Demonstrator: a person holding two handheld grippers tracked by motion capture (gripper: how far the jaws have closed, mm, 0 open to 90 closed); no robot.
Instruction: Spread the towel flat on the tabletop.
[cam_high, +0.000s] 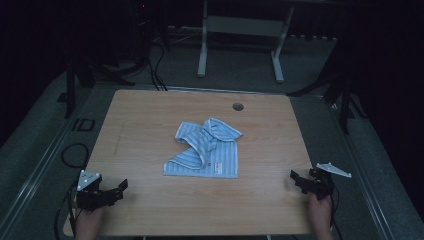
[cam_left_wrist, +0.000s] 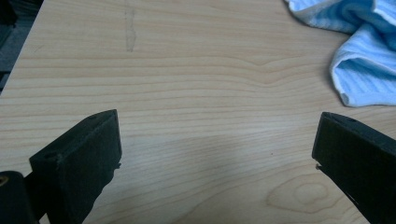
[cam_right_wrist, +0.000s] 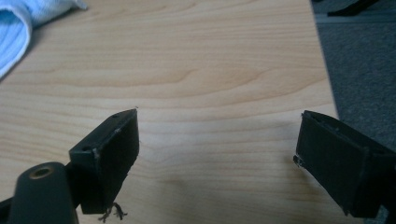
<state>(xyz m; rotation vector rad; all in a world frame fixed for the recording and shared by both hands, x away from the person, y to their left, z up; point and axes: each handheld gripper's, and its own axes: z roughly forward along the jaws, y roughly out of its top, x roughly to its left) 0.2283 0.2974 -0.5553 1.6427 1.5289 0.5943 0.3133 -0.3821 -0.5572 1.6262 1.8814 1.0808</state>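
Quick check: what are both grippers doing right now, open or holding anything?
Left gripper: jaws open, holding nothing, above bare table.
Right gripper: jaws open, holding nothing, apart from the striped cloth.

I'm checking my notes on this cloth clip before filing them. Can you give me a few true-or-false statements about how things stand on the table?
1. The blue striped cloth lies crumpled near the middle of the wooden table. True.
2. The left gripper is clamped on the cloth. False: its jaws stand open over bare wood, apart from the cloth.
3. The right gripper is open near the table's right edge. True.
4. The cloth hangs over the table's edge. False: it lies wholly on the tabletop.
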